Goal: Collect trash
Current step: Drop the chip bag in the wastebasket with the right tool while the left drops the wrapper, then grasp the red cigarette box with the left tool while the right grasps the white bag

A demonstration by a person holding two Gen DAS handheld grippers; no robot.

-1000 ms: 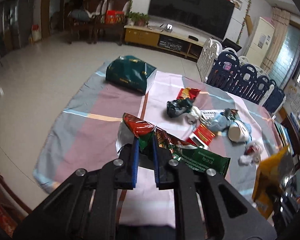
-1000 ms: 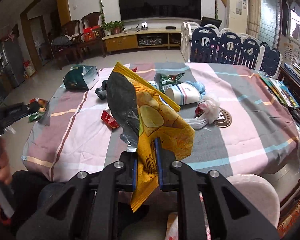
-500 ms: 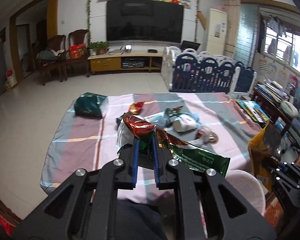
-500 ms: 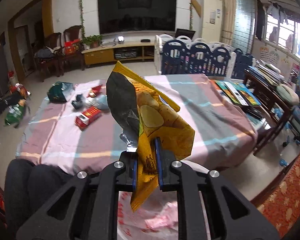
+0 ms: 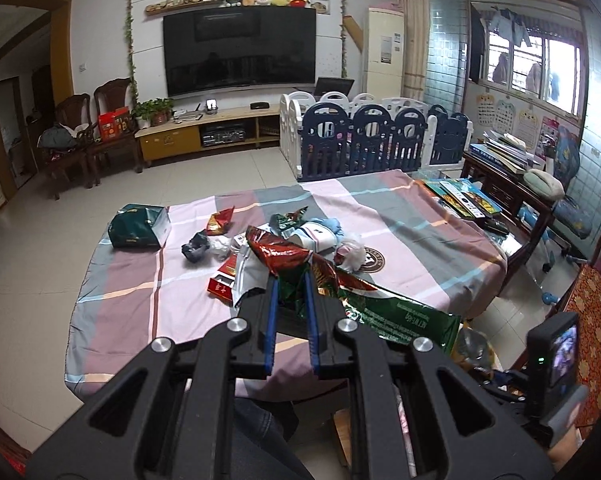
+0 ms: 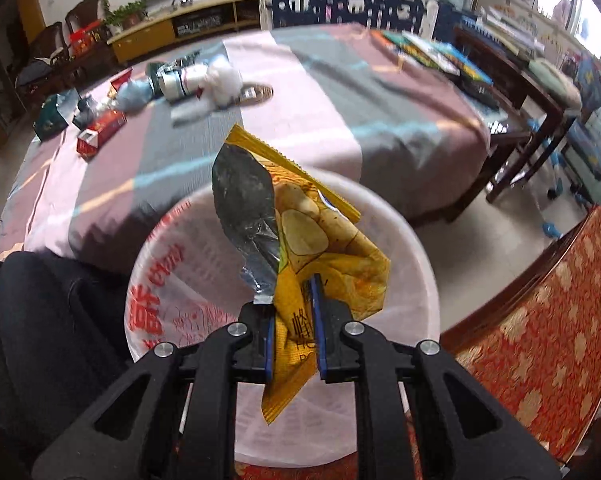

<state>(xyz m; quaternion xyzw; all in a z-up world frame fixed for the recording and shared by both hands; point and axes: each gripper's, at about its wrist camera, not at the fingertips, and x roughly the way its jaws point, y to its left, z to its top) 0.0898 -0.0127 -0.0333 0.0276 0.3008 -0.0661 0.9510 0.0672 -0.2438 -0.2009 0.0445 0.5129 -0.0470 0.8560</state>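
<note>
My left gripper is shut on a red and green foil snack wrapper and holds it up in front of the table. My right gripper is shut on a yellow chip bag with a silver inside, held right over the mouth of a white bin lined with a printed plastic bag. More trash lies on the striped tablecloth: a red carton, crumpled wrappers, a white cup, tissue.
A green bag lies at the table's far left. A person's dark-trousered legs are left of the bin. A red patterned chair stands to the right. Books lie on the table's right side, beside a desk.
The right gripper has tilted down with the chip bag, so the bin now sits right under it. The left gripper has swung to look across the table, still holding its wrapper.
</note>
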